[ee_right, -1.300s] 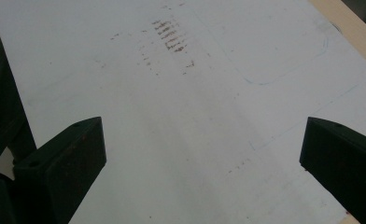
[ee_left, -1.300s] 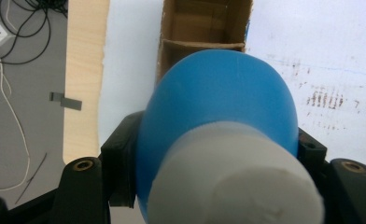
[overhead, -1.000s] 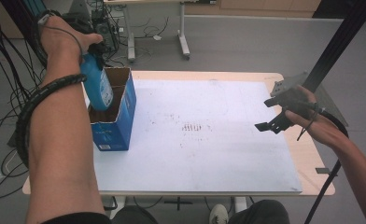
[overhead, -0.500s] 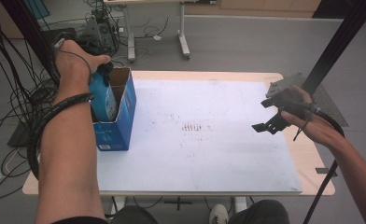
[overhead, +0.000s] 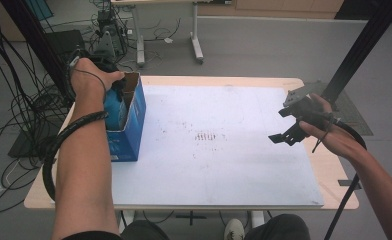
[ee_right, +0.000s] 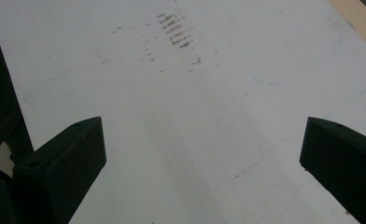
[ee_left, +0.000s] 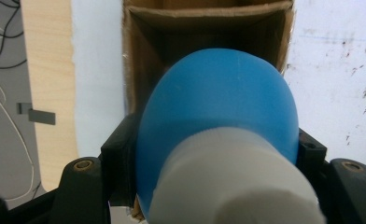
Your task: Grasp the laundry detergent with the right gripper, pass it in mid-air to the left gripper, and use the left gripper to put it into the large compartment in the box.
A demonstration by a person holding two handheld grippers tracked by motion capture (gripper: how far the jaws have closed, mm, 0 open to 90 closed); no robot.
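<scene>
A blue bottle (ee_left: 218,116) with a white cap (ee_left: 232,182) is clamped between the jaws of my left gripper (ee_left: 209,158), bottom end pointing down into an open blue cardboard box (overhead: 129,120). In the high view the bottle (overhead: 115,106) is partly inside the box at the table's left side, with the left hand over it. The box's brown inside (ee_left: 209,28) lies beyond the bottle. My right gripper (overhead: 290,125) hovers open over the right part of the table, nothing between its jaws (ee_right: 202,154).
A white sheet (overhead: 219,140) with brownish smudges (ee_right: 174,35) covers most of the wooden table (overhead: 334,170). Cables and a black stand lie on the floor at the left. A dark slanted post rises at the right.
My left gripper has carried the bottle lower into the box and back a little. The right gripper has hardly moved.
</scene>
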